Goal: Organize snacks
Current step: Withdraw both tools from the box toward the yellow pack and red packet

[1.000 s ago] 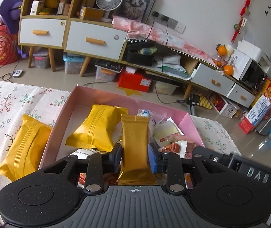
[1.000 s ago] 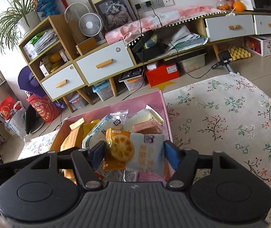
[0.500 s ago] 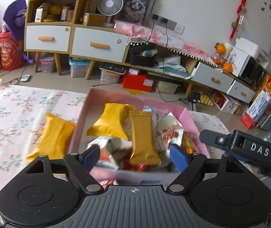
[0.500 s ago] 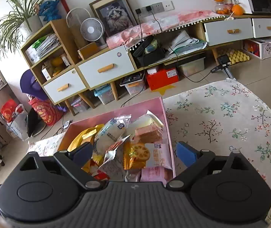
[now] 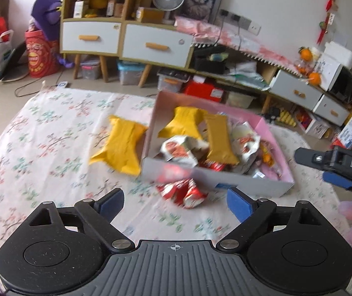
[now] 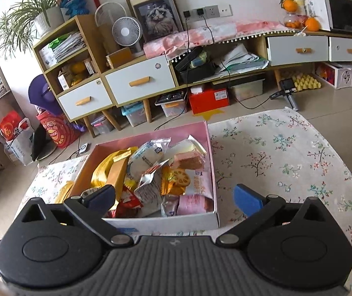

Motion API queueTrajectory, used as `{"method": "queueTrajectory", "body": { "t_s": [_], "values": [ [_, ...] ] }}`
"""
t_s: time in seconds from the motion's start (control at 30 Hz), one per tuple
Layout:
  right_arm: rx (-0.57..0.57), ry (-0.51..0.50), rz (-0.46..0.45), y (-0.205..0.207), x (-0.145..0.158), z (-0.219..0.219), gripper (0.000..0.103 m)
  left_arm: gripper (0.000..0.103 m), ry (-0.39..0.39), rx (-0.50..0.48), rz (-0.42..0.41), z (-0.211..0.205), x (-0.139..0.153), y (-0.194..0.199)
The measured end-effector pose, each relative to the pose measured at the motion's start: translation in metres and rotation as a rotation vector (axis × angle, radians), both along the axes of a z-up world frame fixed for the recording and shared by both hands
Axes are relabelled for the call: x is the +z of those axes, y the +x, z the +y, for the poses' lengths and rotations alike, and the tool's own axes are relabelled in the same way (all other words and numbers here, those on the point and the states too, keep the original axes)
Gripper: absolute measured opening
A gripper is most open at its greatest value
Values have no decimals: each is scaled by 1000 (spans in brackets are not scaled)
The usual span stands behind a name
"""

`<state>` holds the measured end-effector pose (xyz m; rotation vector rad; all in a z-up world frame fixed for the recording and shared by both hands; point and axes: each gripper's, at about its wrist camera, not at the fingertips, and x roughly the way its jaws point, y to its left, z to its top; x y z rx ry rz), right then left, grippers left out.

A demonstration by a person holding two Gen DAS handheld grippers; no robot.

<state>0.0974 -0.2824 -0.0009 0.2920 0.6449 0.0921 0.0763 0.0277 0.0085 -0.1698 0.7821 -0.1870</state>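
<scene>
Snacks in crinkly foil and plastic wrappers fill the shallow pink cardboard box (image 6: 210, 148) on the floral-clothed desk (image 6: 287, 153), just ahead of both sets of fingers. The left gripper (image 5: 174, 201) has its blue-padded fingers spread wide and pinches nothing; the right gripper (image 6: 174, 197) is spread the same way, also empty, hovering over the near wall of the box. The step in hand looks like the gap between placements: most snacks are boxed, two are not. A red-and-white crumpled wrapper (image 5: 184, 192) lies on the cloth just ahead of the left fingers, almost between them, touching or nearly touching the box's near wall. A plump yellow pillow-shaped packet (image 5: 121, 145) lies farther ahead and left, beside the box's left wall. The next move likely calls for lowering the left fingers around the red wrapper and pinching gently, since it looks light and slippery.
</scene>
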Motion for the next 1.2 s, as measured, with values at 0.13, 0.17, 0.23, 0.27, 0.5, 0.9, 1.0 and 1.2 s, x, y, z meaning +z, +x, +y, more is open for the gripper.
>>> {"method": "queueTrajectory", "body": {
  "t_s": [0.13, 0.17, 0.23, 0.27, 0.5, 0.9, 1.0, 1.2],
  "values": [
    [48, -40, 3, -9, -1, 11, 103, 94, 38, 6, 2, 11, -4, -5],
    [65, -61, -1, -11, -1, 15, 103, 96, 47, 10, 2, 14, -6, -6],
    [97, -108, -11, -15, -1, 24, 103, 96, 61, 18, 8, 20, -9, -8],
    [109, -126, -17, -17, 0, 27, 103, 96, 69, 21, 13, 23, -11, -9],
    [185, -202, -23, -22, -2, 47, 103, 97, 144, 20, 21, 45, -26, -14],
    [270, -289, 1, -25, -19, 79, 103, 98, 187, 51, 15, 91, -48, -18],
    [295, -304, 11, -25, -24, 87, 103, 98, 196, 43, 3, 99, -55, -18],
    [360, -321, 52, -26, -44, 103, 103, 98, 209, 1, -32, 114, -77, -12]
  ]
}}
